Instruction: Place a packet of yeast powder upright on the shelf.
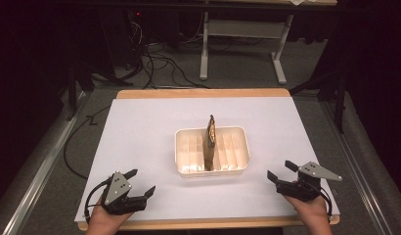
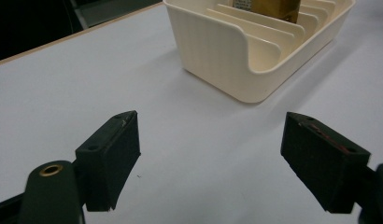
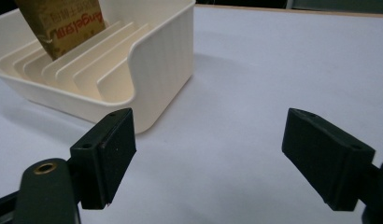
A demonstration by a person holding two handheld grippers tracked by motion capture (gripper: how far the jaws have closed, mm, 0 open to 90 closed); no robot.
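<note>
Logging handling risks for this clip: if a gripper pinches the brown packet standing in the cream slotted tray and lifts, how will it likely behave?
The brown packet looks thin and flat, so probably light and somewhat bendy. It stands on edge between dividers of the cream tray, so a sideways nudge would likely tilt it against a divider rather than topple it. The tray seems light plastic and may slide on the white table cover.

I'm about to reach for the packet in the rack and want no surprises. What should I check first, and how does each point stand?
1. Left gripper open, nothing held: ok.
2. Right gripper open, nothing held: ok.
3. Brown packet standing on edge in a middle slot of the cream rack: ok.
4. Bare white table cover between both grippers and rack: ok.
5. Packet loose in its slot: cannot tell.
</note>
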